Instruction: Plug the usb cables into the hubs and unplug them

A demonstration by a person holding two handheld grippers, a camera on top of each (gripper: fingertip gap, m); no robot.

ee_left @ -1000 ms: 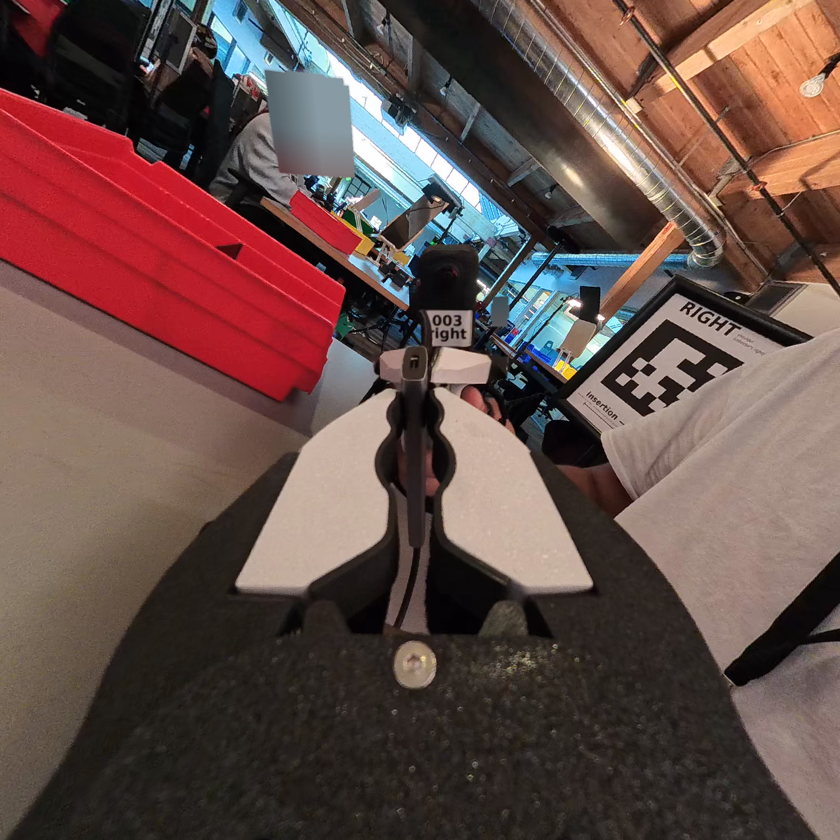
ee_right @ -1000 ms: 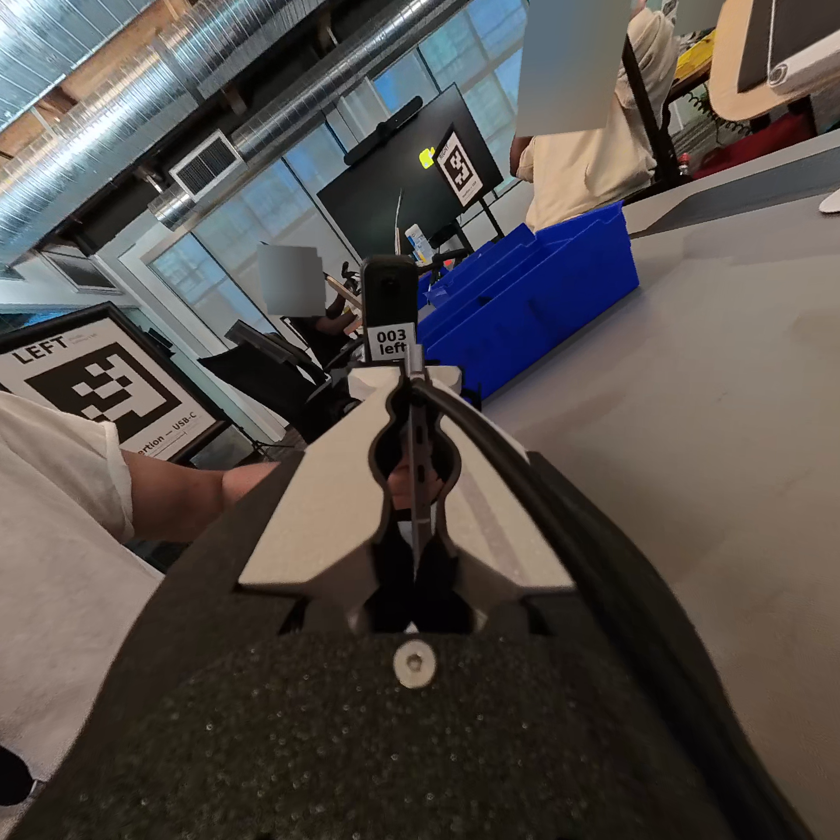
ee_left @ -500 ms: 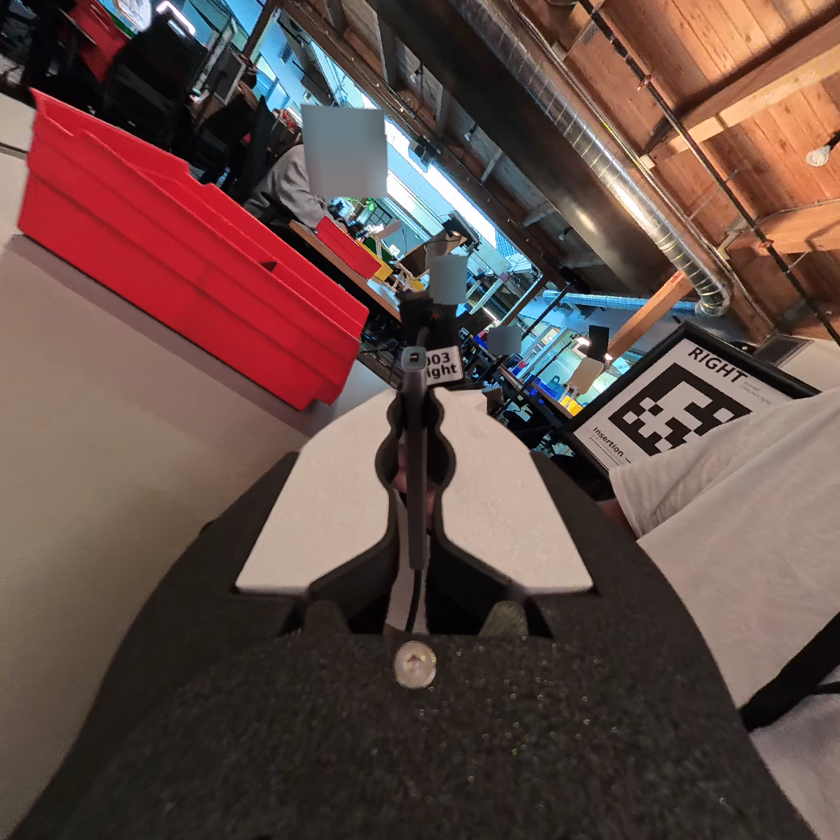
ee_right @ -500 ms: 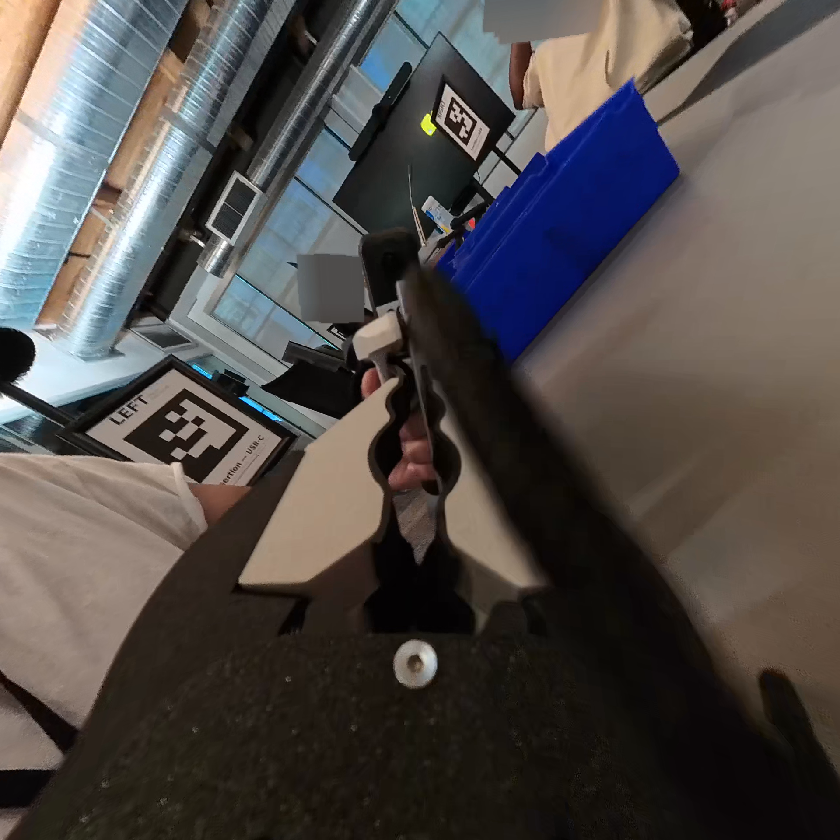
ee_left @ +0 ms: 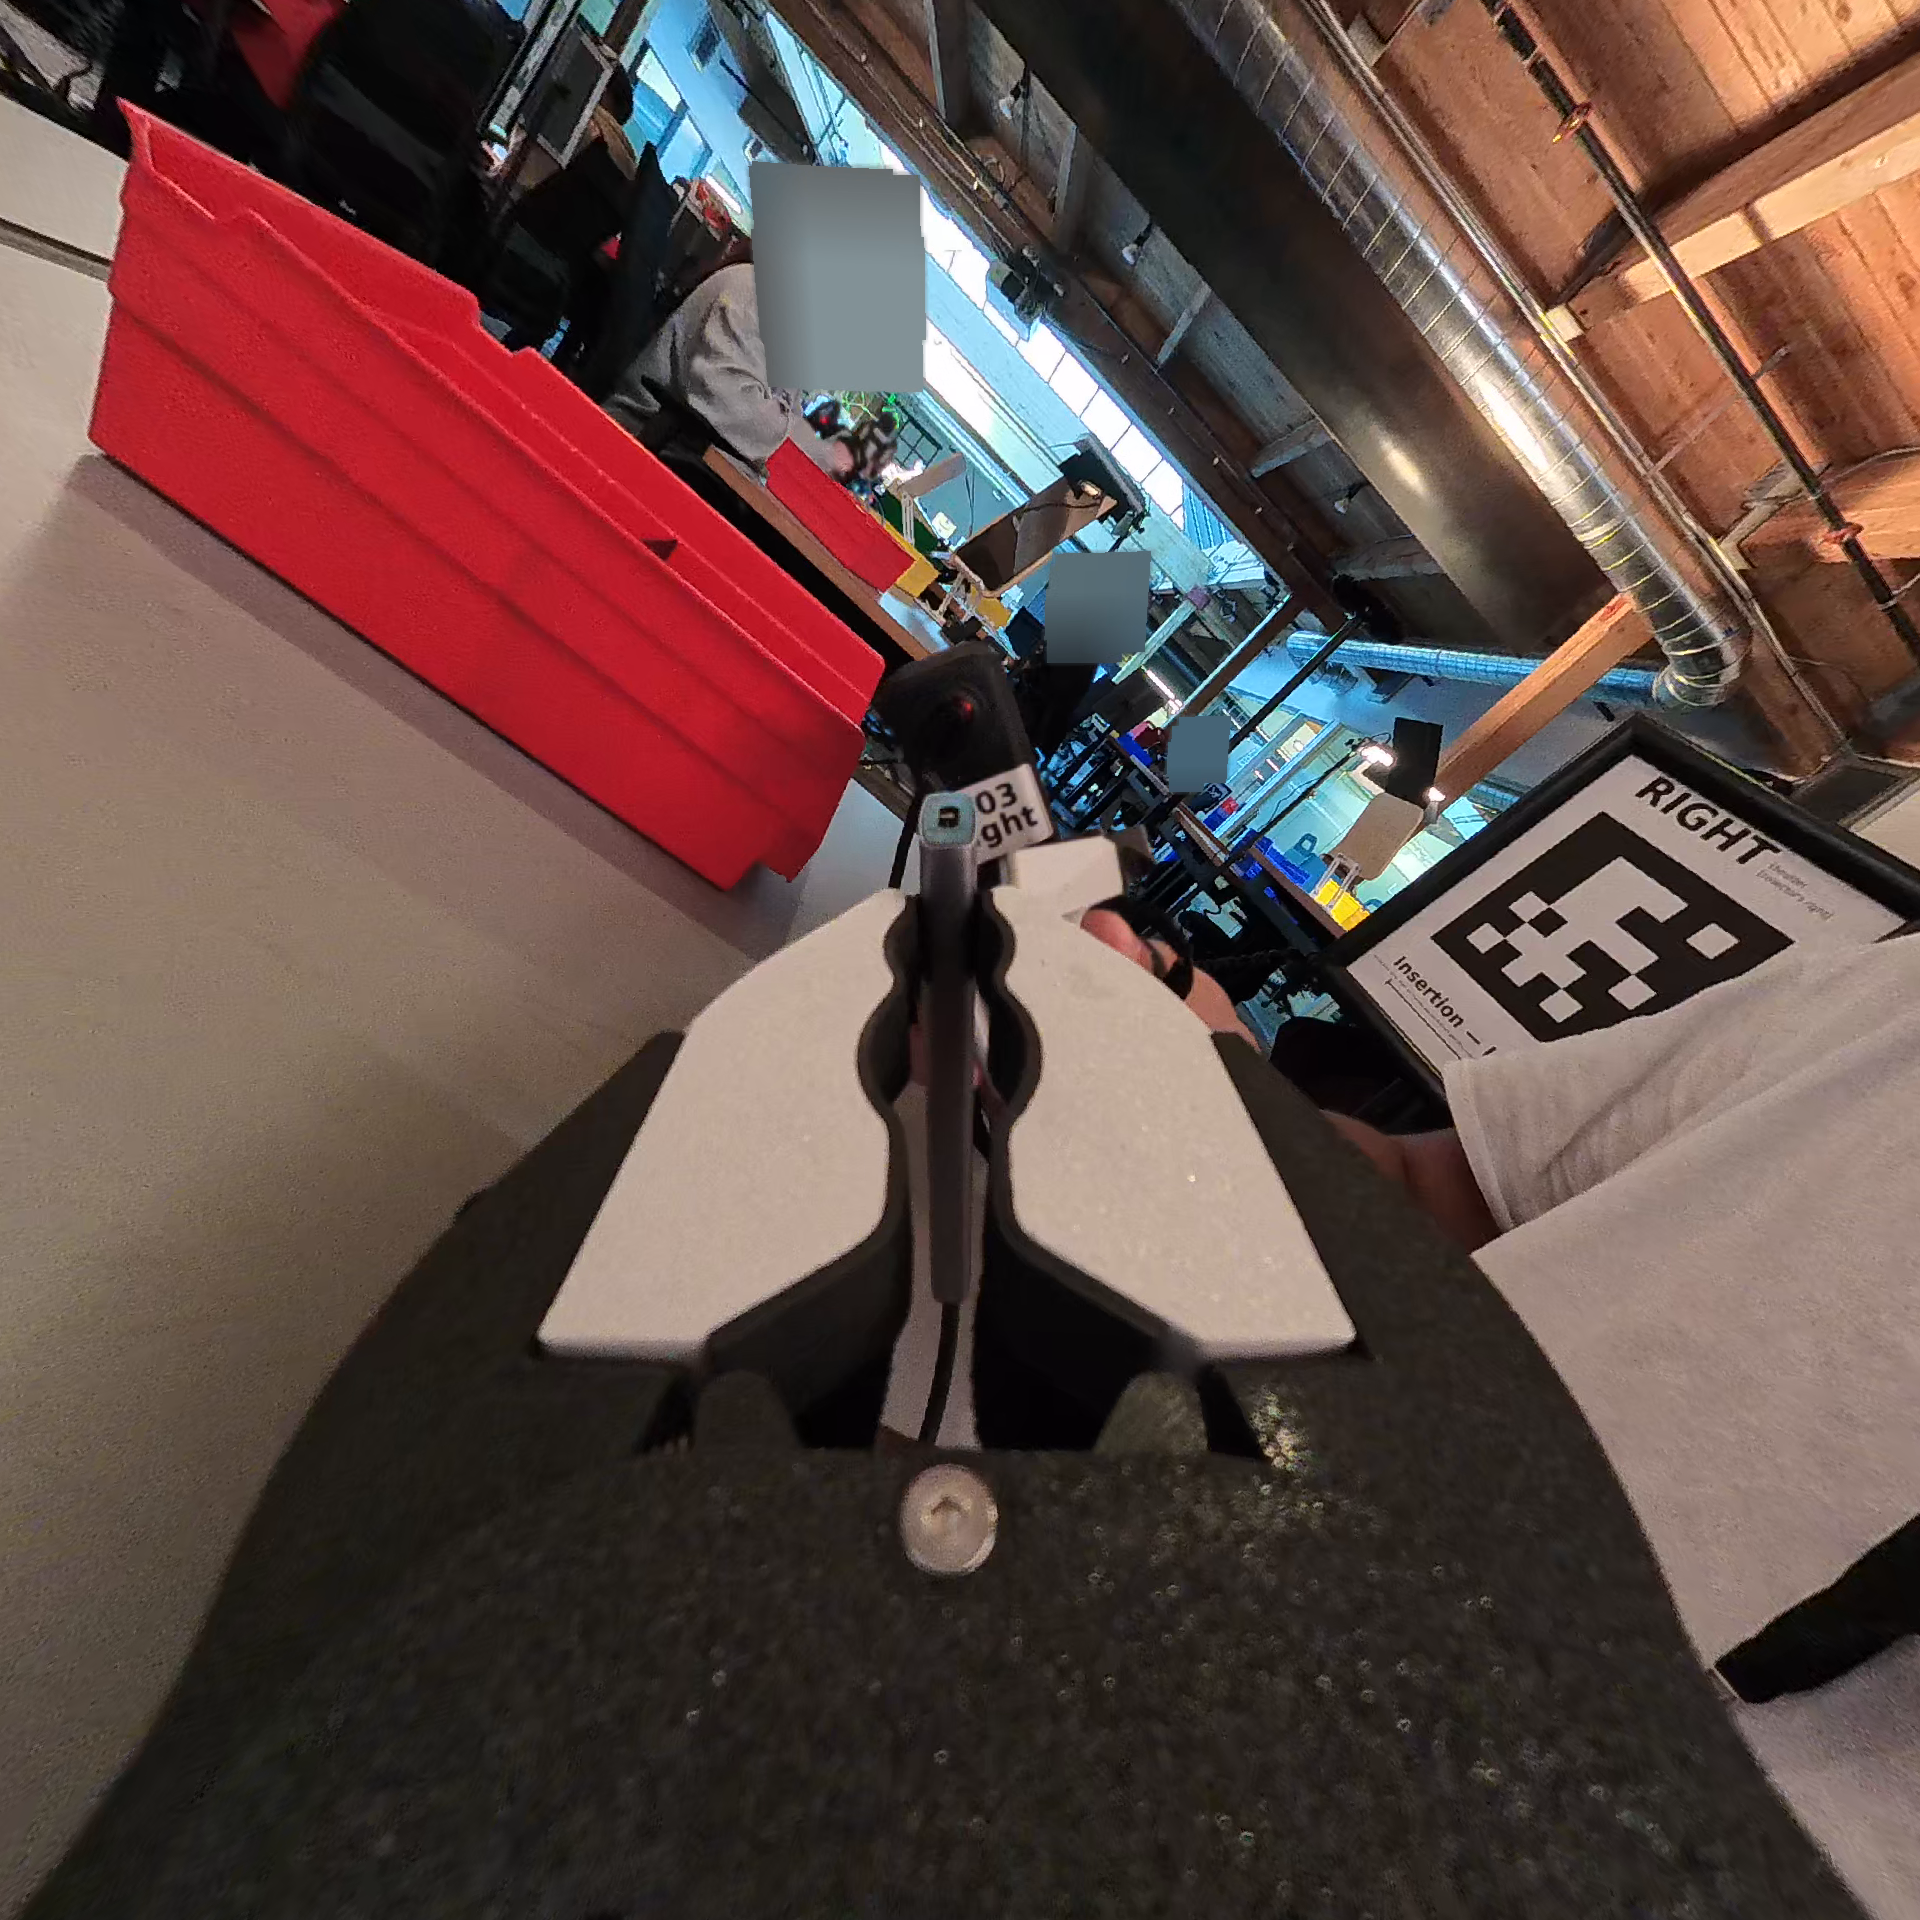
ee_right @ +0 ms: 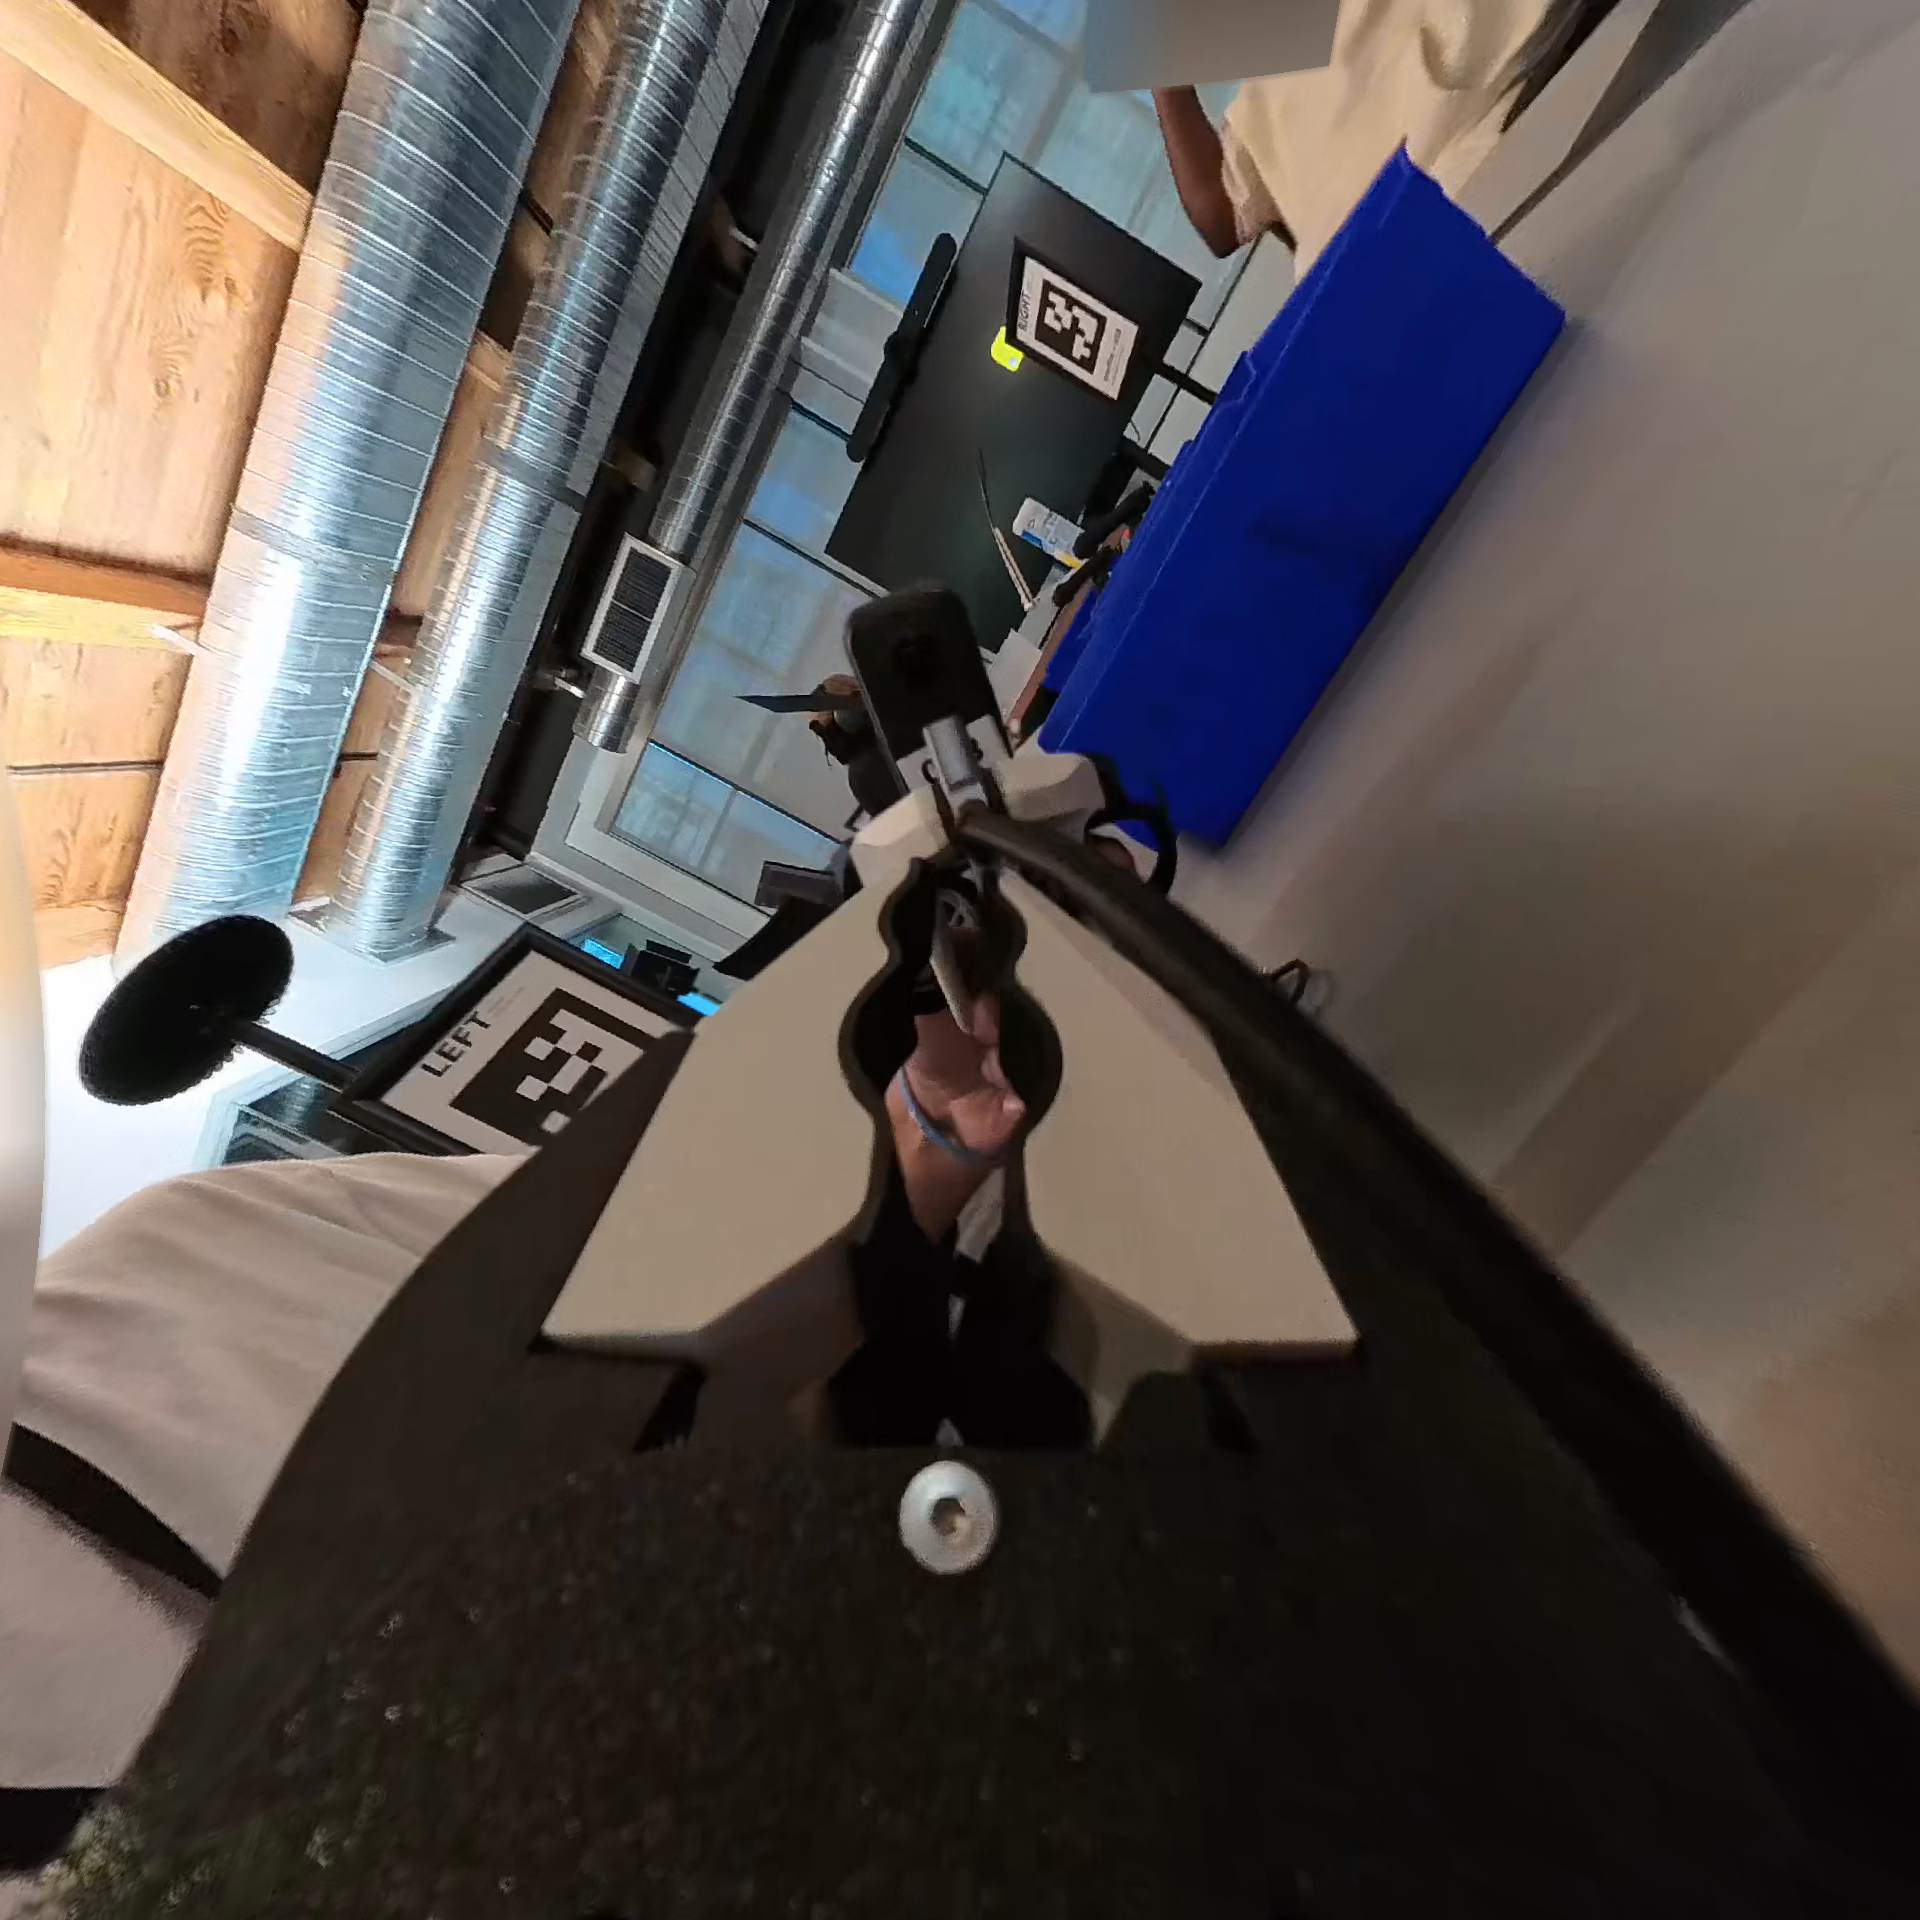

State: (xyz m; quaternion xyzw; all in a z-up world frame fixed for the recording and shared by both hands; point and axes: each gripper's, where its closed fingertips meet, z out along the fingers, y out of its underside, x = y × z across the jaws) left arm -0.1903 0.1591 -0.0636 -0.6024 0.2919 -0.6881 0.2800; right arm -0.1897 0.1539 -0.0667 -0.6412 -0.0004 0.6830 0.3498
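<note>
- Between the white fingers (ee_left: 769, 1164) of the left hand-held gripper (ee_left: 948, 914) sits a slim dark grey hub (ee_left: 948, 1081), clamped edge-on with its port end poking out past the fingertips at 12 o'clock; a thin black lead (ee_left: 943, 1371) trails from its near end back toward the camera.
- Across from it, the right hand-held gripper (ee_right: 956, 842) is pinched shut on a usb cable (ee_right: 1195, 956); the metal plug (ee_right: 951, 753) juts past the tips at 12 o'clock and the black cord runs off toward 4 o'clock over the gripper body.
- Each gripper faces the other, so each shows up small just beyond the other's fingertips; plug and hub look apart, though how far I cannot tell.
- Off at 10 o'clock in the left wrist view a red bin (ee_left: 447, 520) stands on the pale grey worktop (ee_left: 260, 987).
- Out at 2 o'clock in the right wrist view a blue bin (ee_right: 1299, 540) rests on the same worktop (ee_right: 1662, 831).
- A framed marker sign (ee_left: 1621, 925) leans at 3 o'clock in the left view, beside the holder's white sleeve (ee_left: 1662, 1195); another marker sign (ee_right: 520, 1060) shows at 9 o'clock in the right view.
</note>
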